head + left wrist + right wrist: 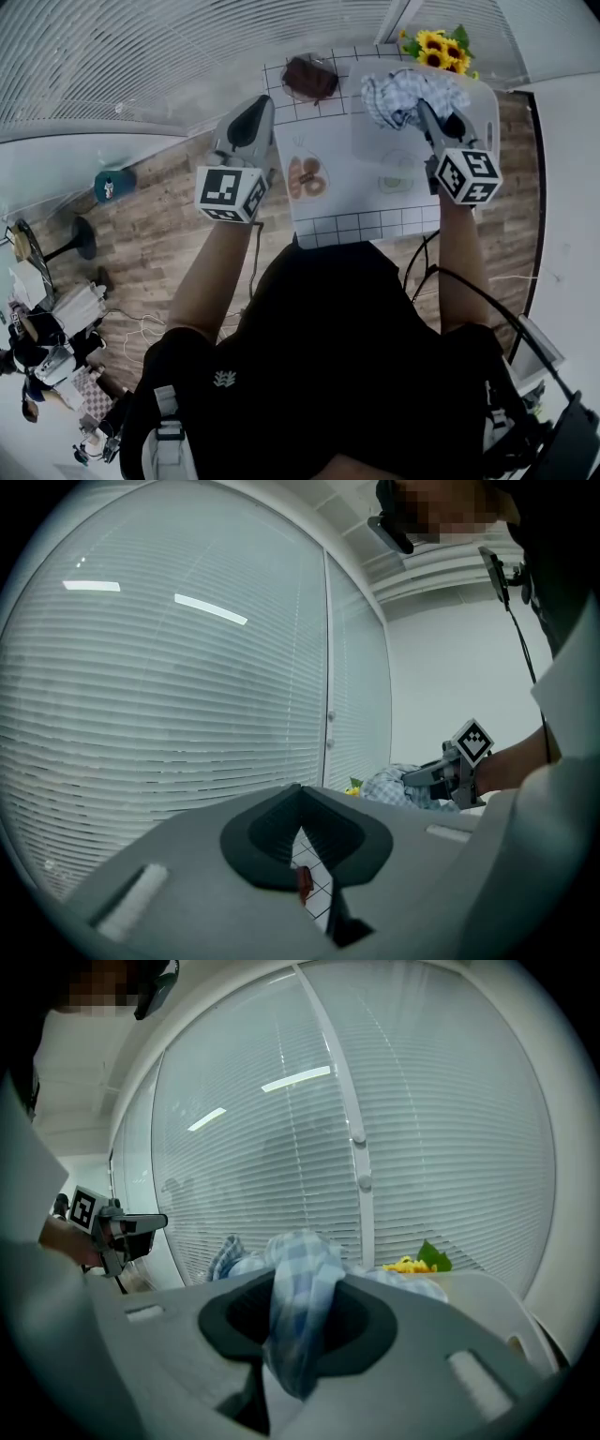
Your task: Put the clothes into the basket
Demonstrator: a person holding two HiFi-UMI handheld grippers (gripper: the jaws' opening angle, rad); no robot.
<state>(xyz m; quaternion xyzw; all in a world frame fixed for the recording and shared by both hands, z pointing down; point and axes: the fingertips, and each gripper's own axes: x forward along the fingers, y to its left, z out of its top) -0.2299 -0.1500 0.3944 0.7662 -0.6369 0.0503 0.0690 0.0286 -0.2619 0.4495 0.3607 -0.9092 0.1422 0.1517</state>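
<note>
My right gripper (424, 108) is shut on a blue-and-white checked cloth (398, 96), which it holds over the far end of a white basket (484, 105) on the table's right side. In the right gripper view the checked cloth (302, 1279) hangs out from between the jaws. A brown garment (310, 77) lies at the table's far edge, left of the basket. My left gripper (263, 103) is raised over the table's left edge, jaws together and nothing in them. The left gripper view shows the right gripper (414, 777) with the checked cloth (386, 786).
The table (366, 228) has a white gridded cover. A round dish with brown pieces (307, 176) lies between the grippers. Sunflowers (439, 49) stand at the far right corner. Window blinds run behind the table. Wooden floor with cables lies to the left.
</note>
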